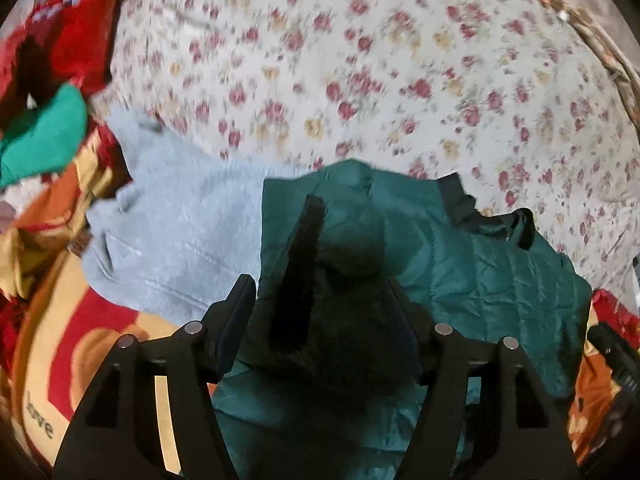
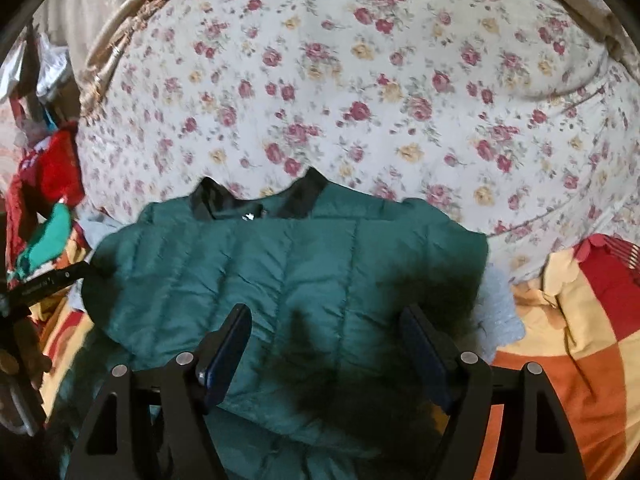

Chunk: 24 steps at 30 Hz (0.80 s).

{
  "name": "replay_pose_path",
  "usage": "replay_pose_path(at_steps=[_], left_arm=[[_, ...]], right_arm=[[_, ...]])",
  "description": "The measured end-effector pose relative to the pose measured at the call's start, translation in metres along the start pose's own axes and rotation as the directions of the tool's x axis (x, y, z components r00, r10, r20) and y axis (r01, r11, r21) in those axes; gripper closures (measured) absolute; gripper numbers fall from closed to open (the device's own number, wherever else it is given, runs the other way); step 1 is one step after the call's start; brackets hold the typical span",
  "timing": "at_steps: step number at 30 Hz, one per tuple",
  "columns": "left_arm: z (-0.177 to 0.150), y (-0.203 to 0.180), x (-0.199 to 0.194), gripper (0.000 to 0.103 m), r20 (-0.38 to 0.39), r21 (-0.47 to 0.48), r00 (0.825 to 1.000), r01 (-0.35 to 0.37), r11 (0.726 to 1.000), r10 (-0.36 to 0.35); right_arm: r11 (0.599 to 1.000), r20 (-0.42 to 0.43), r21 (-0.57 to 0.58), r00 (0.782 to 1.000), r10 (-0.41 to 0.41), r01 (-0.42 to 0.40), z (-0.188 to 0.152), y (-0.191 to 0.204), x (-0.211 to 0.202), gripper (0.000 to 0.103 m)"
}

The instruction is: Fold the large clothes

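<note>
One green quilted jacket, spread flat on floral sheet, black collar farthest from cameras, pale blue fleece beside. Left gripper apart around bunched jacket fabric, grip unclear; right gripper apart above it, nothing clamped.

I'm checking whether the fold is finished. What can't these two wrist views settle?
- Dark green quilted jacket: hem hidden behind right gripper, right wrist view.
- Left gripper: raised jacket fabric between the fingers; contact unclear, left wrist view.
- Pale blue fleece garment: partly under the jacket, blurred.
</note>
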<state>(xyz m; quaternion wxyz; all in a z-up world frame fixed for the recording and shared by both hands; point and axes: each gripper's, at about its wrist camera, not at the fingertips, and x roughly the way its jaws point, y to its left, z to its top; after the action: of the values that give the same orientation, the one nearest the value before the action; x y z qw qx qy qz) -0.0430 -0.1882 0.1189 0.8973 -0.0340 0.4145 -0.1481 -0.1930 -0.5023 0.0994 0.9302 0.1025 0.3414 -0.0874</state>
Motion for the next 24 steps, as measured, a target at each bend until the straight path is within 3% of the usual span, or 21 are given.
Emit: replay_pose_path(at_steps=[4, 7, 10, 14, 19, 24], left_arm=[[-0.007, -0.02, 0.006, 0.038, 0.002, 0.074, 1.0, -0.005, 0.997, 0.004], [-0.012, -0.03, 0.031, 0.038, -0.031, 0.119, 0.997, -0.06, 0.991, 0.064], [-0.015, -0.026, 0.059, 0.038, -0.086, 0.1, 0.993, -0.072, 0.992, 0.081], [-0.015, -0.026, 0.067, 0.035, -0.074, 0.095, 0.993, -0.09, 0.991, 0.097], [-0.016, -0.029, 0.072, 0.034, -0.074, 0.128, 0.99, -0.109, 0.986, 0.119], [-0.018, -0.028, 0.072, 0.034, -0.069, 0.13, 0.99, -0.11, 0.985, 0.12]], right_arm=[[1.0, -0.046, -0.026, 0.999, 0.016, -0.017, 0.006, 0.017, 0.034, 0.028], [1.0, -0.099, -0.02, 0.995, -0.007, 0.005, 0.005, 0.02, 0.067, 0.028], [0.999, -0.095, -0.024, 0.995, -0.039, 0.037, 0.006, 0.02, 0.09, 0.028], [0.998, -0.096, -0.022, 0.994, -0.059, 0.057, 0.011, 0.02, 0.1, 0.027], [0.999, -0.096, -0.018, 0.994, -0.049, 0.048, 0.014, 0.021, 0.087, 0.027], [1.0, -0.052, -0.028, 0.999, -0.009, 0.008, 0.003, 0.02, 0.032, 0.028]])
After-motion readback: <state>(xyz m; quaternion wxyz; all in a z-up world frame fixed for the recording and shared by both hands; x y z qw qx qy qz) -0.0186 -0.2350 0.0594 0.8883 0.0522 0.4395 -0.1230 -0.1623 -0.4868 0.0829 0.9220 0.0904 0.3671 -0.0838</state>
